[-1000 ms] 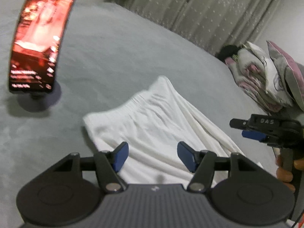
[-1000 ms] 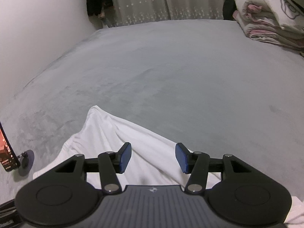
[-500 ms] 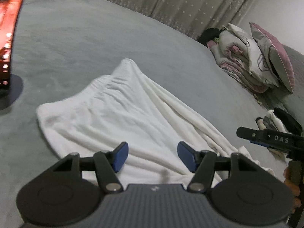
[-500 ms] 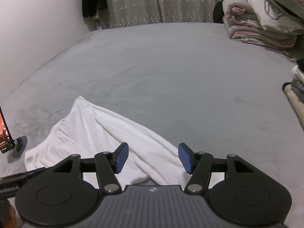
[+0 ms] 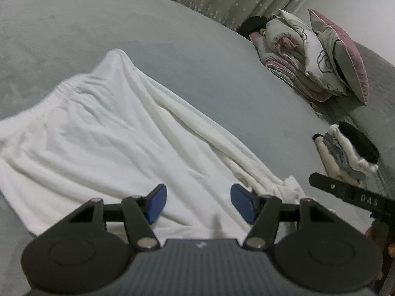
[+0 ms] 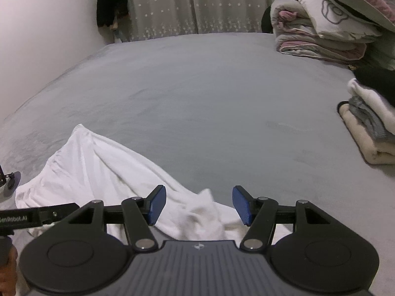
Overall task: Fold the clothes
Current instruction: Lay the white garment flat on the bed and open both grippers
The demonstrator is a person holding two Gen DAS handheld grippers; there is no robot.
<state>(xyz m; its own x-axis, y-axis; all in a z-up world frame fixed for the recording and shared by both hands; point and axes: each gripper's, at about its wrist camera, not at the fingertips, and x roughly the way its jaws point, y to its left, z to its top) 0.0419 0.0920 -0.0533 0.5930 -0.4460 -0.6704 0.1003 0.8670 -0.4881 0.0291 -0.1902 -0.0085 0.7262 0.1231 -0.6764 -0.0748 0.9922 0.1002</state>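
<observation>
A white garment (image 5: 111, 135) with a gathered waistband lies rumpled on the grey bed (image 5: 172, 37), its long part running toward the lower right. My left gripper (image 5: 197, 203) hovers open over the garment's near edge, nothing between its blue pads. In the right wrist view the same garment (image 6: 98, 167) ends in a bunched tip (image 6: 205, 212). That tip shows in the gap of my right gripper (image 6: 198, 203), whose open pads do not press on it. Each gripper shows at the edge of the other's view.
A stack of folded clothes (image 6: 370, 128) sits on the bed to the right. Rolled quilts and pillows (image 6: 321, 24) are piled at the far right by the curtains. A phone stand's base (image 6: 9, 180) is at the left; a wall runs along the bed's left side.
Both grippers have slid right along the garment toward its narrow end. The phone has left the left wrist view, the folded stack has come into view, and the right jaws stand a little wider.
</observation>
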